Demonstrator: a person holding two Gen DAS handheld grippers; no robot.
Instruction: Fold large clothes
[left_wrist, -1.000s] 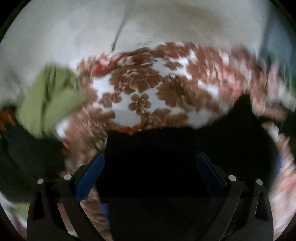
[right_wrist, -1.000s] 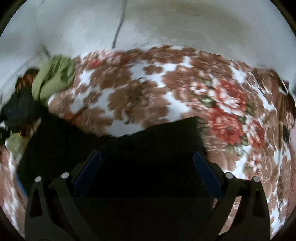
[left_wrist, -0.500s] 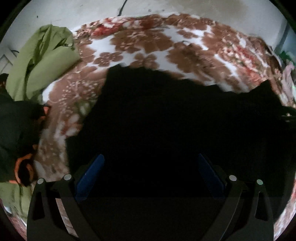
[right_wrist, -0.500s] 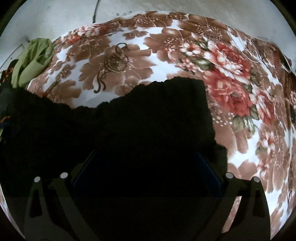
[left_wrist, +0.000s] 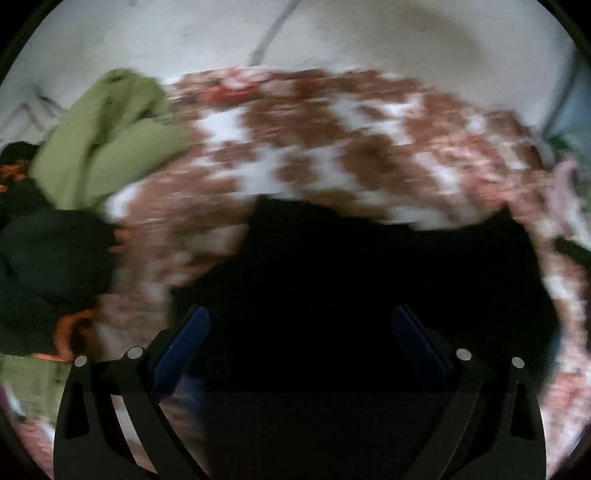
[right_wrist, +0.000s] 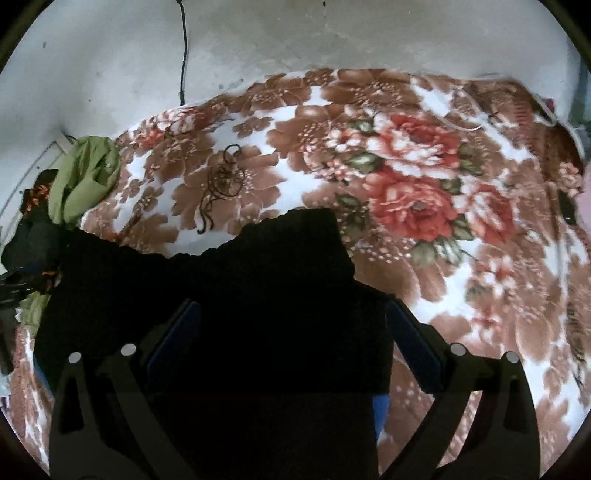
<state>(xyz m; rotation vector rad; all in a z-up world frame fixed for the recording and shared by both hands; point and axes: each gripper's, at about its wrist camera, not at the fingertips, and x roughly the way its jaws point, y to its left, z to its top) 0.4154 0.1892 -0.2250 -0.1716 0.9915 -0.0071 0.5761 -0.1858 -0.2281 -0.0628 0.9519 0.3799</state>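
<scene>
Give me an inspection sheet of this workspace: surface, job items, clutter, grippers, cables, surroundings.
Surface: floral blanket, brown, white and red, spread flat.
Job's things: black garment lying on the blanket, reaching under both grippers.
Clutter: green garment and dark clothes pile at the left edge; thread tangle on the blanket.
Grippers: left gripper and right gripper both have jaws wide apart over the black cloth.
Cables: black cable hanging down the wall.
Surroundings: pale wall behind.

Pale plaster wall (right_wrist: 369, 33) behind a floral-blanketed bed (right_wrist: 480, 280).
</scene>
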